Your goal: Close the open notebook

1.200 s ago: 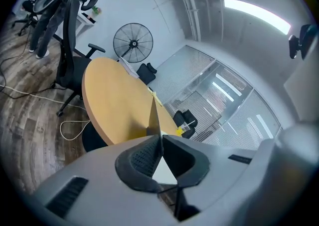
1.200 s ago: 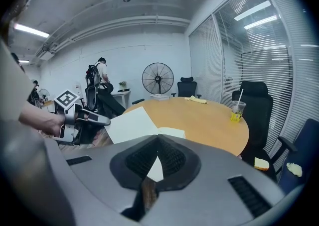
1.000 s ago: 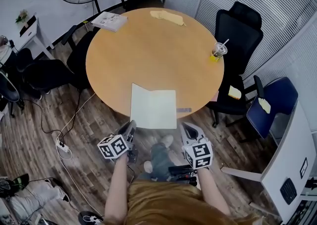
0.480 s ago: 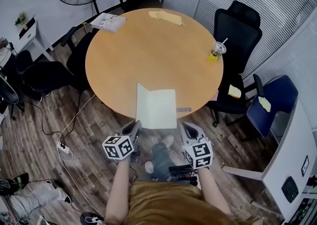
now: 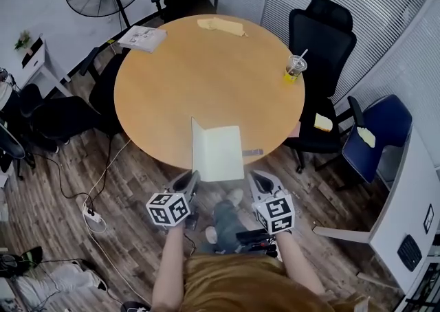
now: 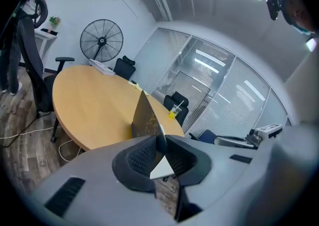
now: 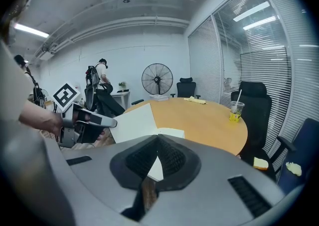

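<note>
Mid-close here. The notebook (image 5: 223, 154) sits at the near edge of the round tabletop (image 5: 206, 63) with its near end overhanging. Its right page lies flat and the left cover (image 6: 144, 115) stands almost upright on the spine.

The left gripper (image 5: 191, 179) is at that cover's near corner, and its jaws have just been opening. A slim gap shows with the cover's edge in it, and the pads do not look clamped on it. I read this as the let-go at the top of the flip.

The right gripper (image 5: 254, 176) sits just beside the notebook's near right corner, jaws nearly together. A white sliver shows in the slit, and I can't tell whether they pinch it.

Next, the cover needs a nudge rightward past vertical so it drops onto the page, not back open.
</note>
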`<state>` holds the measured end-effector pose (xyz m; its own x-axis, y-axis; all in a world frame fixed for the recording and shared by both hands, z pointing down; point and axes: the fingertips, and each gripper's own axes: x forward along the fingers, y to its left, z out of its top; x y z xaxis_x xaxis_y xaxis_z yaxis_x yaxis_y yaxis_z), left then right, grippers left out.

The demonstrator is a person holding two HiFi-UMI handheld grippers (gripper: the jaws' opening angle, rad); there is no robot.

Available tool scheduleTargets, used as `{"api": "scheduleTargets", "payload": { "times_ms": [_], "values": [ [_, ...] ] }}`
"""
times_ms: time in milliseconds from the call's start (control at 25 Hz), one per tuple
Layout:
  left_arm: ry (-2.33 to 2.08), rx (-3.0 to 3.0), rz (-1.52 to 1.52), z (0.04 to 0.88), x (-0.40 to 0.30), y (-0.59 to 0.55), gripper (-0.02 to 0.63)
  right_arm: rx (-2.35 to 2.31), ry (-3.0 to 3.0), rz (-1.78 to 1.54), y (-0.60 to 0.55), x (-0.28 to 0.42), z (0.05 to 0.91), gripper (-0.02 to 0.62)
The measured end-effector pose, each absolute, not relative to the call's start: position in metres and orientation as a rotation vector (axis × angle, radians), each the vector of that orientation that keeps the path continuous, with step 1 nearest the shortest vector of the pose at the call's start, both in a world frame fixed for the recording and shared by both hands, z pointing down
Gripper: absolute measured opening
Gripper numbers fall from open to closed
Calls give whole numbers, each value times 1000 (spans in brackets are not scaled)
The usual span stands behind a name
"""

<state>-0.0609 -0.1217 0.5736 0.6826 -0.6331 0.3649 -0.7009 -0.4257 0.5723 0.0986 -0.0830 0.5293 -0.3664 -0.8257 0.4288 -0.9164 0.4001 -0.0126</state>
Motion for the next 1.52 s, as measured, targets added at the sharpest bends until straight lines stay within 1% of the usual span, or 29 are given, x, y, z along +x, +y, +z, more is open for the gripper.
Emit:
{"api": "scheduleTargets", "payload": {
  "times_ms": [400, 1120, 1520],
  "values": [
    [-975, 2245, 214, 574, -43, -114, 80, 1508, -2294, 373, -74, 100, 537, 12],
    [-852, 2331, 269, 569, -2, -114, 120, 1558, -2262, 389, -89, 117, 539, 12],
    [-770, 2345, 274, 574, 21, -108, 146, 1577, -2247, 451, -93, 129, 548, 12]
  ]
}}
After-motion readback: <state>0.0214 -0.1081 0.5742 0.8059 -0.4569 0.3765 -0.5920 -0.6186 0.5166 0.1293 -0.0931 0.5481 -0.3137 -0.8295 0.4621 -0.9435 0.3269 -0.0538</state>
